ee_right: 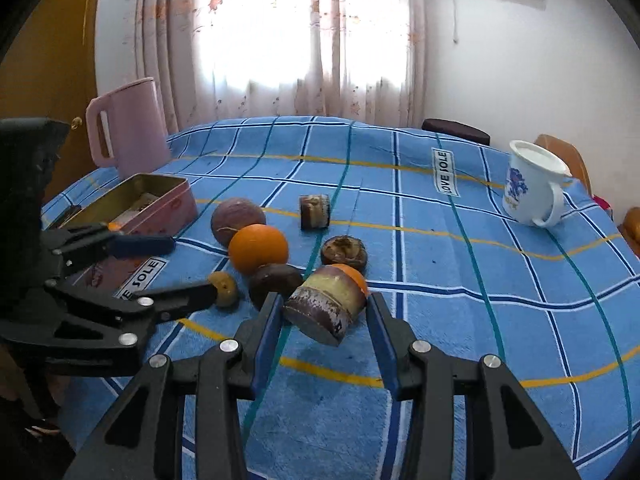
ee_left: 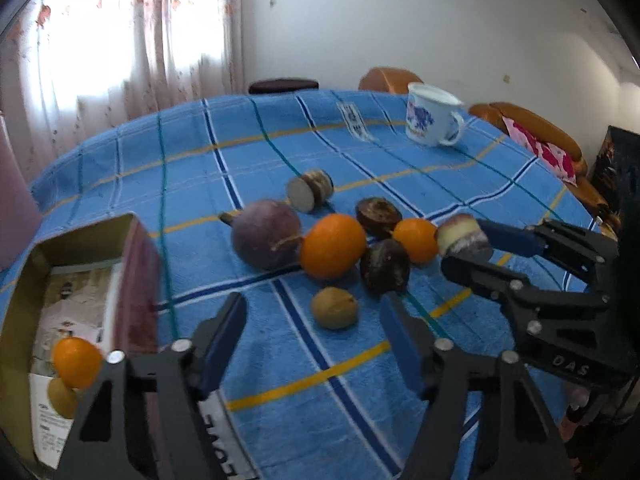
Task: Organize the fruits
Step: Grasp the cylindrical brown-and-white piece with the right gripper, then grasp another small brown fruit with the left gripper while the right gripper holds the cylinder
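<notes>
Fruits lie in a cluster on the blue checked cloth (ee_left: 280,360): a round purple fruit (ee_left: 266,240), a large orange (ee_left: 333,246), a small orange (ee_left: 416,239), two dark halves (ee_left: 378,211) (ee_left: 385,267), a cut chunk (ee_left: 310,191) and a small brown fruit (ee_left: 334,307). The pink tin box (ee_left: 136,280) at left holds an orange (ee_left: 77,362) and a brown fruit (ee_left: 61,397). My left gripper (ee_left: 314,332) is open, empty, just before the small brown fruit. My right gripper (ee_right: 322,316) is shut on a purple-skinned cut chunk (ee_right: 326,306), tilted above the cloth; it also shows in the left wrist view (ee_left: 464,237).
A white flowered mug (ee_right: 534,186) stands at the far right. A pink kettle (ee_right: 128,128) stands behind the tin box (ee_right: 160,200). Chairs (ee_left: 532,128) line the table's far side. Curtains (ee_right: 300,36) hang behind.
</notes>
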`<act>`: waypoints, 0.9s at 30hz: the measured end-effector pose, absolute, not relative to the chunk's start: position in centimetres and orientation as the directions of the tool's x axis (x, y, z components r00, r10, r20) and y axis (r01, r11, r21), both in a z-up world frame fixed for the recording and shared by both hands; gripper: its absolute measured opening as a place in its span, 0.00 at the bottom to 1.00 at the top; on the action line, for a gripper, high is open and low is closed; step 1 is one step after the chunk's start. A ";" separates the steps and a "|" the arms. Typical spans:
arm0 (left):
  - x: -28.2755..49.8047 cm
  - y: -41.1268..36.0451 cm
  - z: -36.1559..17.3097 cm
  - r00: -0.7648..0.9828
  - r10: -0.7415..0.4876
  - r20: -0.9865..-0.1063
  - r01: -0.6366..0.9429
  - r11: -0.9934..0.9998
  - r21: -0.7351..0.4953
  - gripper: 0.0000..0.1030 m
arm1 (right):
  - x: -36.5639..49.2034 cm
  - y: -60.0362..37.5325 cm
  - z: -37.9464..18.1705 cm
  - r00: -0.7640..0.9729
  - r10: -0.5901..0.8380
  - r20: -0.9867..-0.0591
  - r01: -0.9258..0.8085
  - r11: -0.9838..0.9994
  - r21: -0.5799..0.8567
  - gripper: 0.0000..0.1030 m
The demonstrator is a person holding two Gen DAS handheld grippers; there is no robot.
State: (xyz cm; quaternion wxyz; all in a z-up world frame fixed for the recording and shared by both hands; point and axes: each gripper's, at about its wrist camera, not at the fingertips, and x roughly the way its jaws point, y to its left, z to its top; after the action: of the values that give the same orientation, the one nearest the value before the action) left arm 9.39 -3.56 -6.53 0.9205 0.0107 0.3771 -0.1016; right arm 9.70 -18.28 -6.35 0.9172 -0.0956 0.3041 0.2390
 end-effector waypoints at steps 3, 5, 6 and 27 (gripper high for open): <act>10.1 -4.1 -7.0 0.666 -0.199 -0.719 0.213 0.974 -0.072 0.47 | 9.6 -18.4 -6.2 0.702 0.382 -0.601 -0.494 0.869 -0.026 0.44; 10.7 -4.3 -7.6 0.630 -0.226 -0.743 0.229 0.968 -0.100 0.34 | 9.8 -18.6 -6.2 0.696 0.392 -0.602 -0.497 0.867 -0.011 0.44; 11.1 -4.3 -8.0 0.607 -0.236 -0.759 0.231 0.966 -0.116 0.30 | 9.8 -18.7 -6.2 0.695 0.396 -0.600 -0.497 0.868 -0.004 0.44; 8.6 -3.8 -5.6 0.736 -0.235 -0.635 0.233 0.969 -0.088 0.28 | 7.9 -19.1 -5.5 0.737 0.440 -0.513 -0.524 0.851 -0.024 0.44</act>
State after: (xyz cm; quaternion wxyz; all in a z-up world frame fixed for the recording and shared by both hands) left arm 8.56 -3.80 -5.63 0.9317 -0.0016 0.3410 -0.1254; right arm 7.90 -19.05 -5.49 0.9283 -0.0837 0.2528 0.2595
